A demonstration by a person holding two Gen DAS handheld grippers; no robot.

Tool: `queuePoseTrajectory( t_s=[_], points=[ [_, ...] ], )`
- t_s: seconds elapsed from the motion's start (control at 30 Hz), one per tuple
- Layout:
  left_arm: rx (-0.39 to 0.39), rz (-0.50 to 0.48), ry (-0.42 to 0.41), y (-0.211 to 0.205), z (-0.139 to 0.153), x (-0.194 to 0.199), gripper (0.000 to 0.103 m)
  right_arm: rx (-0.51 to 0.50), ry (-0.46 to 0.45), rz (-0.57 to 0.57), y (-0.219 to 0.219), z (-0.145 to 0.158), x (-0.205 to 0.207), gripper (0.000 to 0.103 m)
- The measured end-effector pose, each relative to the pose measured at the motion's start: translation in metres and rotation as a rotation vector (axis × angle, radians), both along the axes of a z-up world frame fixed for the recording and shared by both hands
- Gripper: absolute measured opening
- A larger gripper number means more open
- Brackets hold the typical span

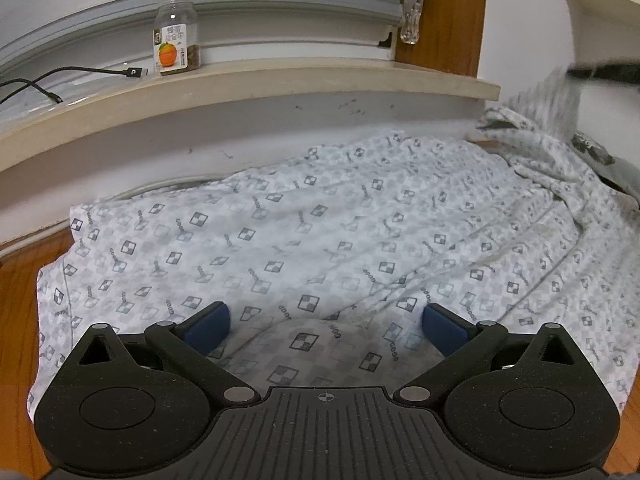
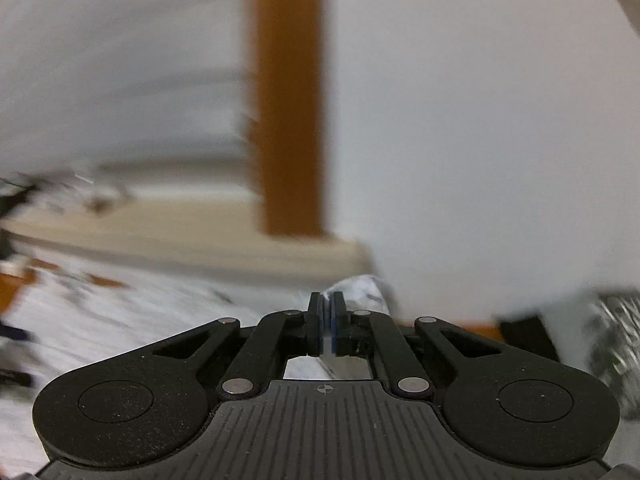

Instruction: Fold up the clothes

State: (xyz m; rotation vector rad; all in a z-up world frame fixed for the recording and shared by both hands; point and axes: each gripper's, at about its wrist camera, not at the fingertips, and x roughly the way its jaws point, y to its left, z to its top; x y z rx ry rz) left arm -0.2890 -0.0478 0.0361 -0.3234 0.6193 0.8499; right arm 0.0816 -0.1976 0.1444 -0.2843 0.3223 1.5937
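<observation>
A white garment printed with grey checks and small square logos lies spread over the wooden floor under a window sill. My left gripper hovers low over its near part, jaws wide apart, blue pads holding nothing. At the far right of the left wrist view a corner of the cloth is pulled up toward a dark blurred shape. In the blurred right wrist view my right gripper is shut on a thin fold of the same garment, which bunches just past the fingertips and runs down between the pads.
A beige window sill carries a clear jar with an orange label and a black cable. A brown wooden post stands beside a white wall. Wooden floor shows at the left; shelves sit at top right.
</observation>
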Motion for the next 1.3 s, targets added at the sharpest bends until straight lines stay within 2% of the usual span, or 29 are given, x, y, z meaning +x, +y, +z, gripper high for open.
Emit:
queuePoseTrajectory(
  t_s=[0.13, 0.2, 0.37, 0.43, 0.67, 0.87, 0.97, 1.03, 1.17, 1.3],
  points=[
    [0.002, 0.004, 0.003, 0.0, 0.0, 0.0, 0.103, 0.064, 0.019, 0.168, -0.019, 0.032, -0.054, 0.004],
    [0.002, 0.005, 0.002, 0.0, -0.001, 0.0, 0.103, 0.057, 0.027, 0.262, -0.022, 0.038, -0.08, 0.004],
    [0.003, 0.007, 0.001, -0.001, -0.001, 0.0, 0.103, -0.009, -0.024, 0.336, -0.022, 0.026, -0.122, 0.005],
    [0.003, 0.008, 0.003, -0.001, -0.001, 0.0, 0.103, -0.025, -0.04, 0.337, -0.019, 0.019, -0.129, 0.012],
    [0.01, 0.007, 0.01, 0.0, -0.001, 0.001, 0.103, -0.054, -0.059, 0.245, -0.03, -0.001, -0.103, 0.018],
    [0.133, 0.008, 0.031, -0.022, 0.01, 0.017, 0.103, -0.063, -0.069, 0.156, -0.047, -0.026, -0.067, 0.027],
    [0.158, -0.045, -0.018, -0.039, 0.022, 0.034, 0.103, -0.067, -0.065, 0.101, -0.058, -0.043, -0.049, 0.028],
    [0.17, -0.096, -0.061, -0.053, 0.03, 0.048, 0.103, -0.08, -0.079, 0.05, -0.066, -0.059, -0.038, 0.033],
    [0.153, -0.197, -0.136, -0.077, 0.038, 0.078, 0.101, -0.121, -0.09, -0.034, -0.082, -0.095, -0.019, 0.035],
    [0.14, -0.278, -0.133, -0.092, 0.036, 0.105, 0.101, -0.146, -0.106, -0.057, -0.092, -0.121, -0.019, 0.035]
  ],
)
